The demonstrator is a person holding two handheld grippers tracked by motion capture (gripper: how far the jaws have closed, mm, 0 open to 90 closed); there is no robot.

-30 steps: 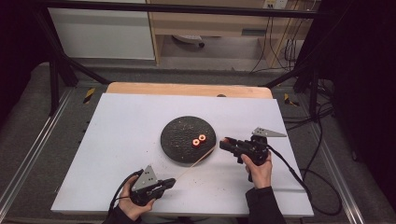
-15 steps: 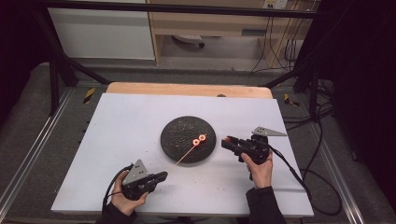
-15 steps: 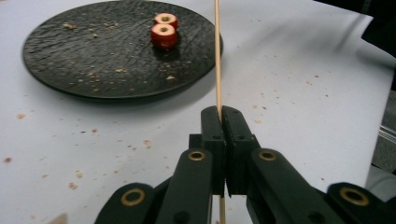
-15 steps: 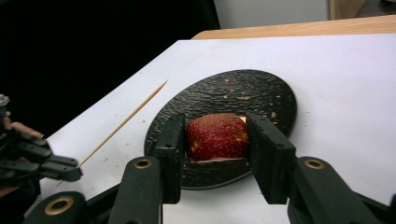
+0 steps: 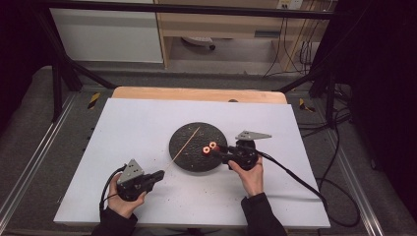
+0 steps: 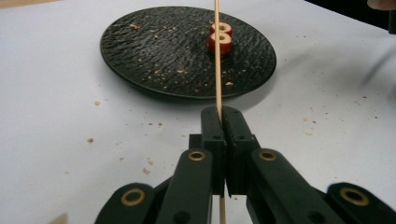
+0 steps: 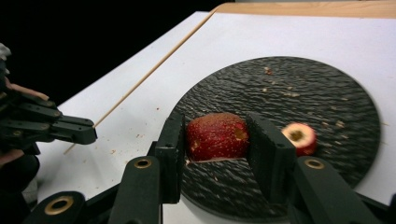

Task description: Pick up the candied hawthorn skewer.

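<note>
A black round plate [image 5: 189, 135] lies mid-table with two red fruit pieces [image 5: 205, 150] on its right part. My left gripper [image 5: 160, 174], near the front left, is shut on a thin wooden skewer [image 5: 184, 142] that slants up over the plate. In the left gripper view the skewer [image 6: 217, 56] runs straight toward the two pieces [image 6: 220, 43]. My right gripper [image 5: 219, 149] reaches in from the right. One fruit piece [image 7: 217, 135] rests on the plate [image 7: 289, 88] between its jaws, which stand close on either side; the other piece [image 7: 299, 137] lies just right of them.
The white table top [image 5: 147, 123] carries scattered crumbs around the plate. A wooden board edge [image 5: 196, 93] runs along its back. Cables trail off the right side. In the right gripper view the left gripper [image 7: 91, 133] and its skewer [image 7: 154, 65] are at left.
My right gripper has slid left over the plate, so a fruit piece now sits between its jaws. The left gripper has shifted slightly left and the skewer now lies more over the plate.
</note>
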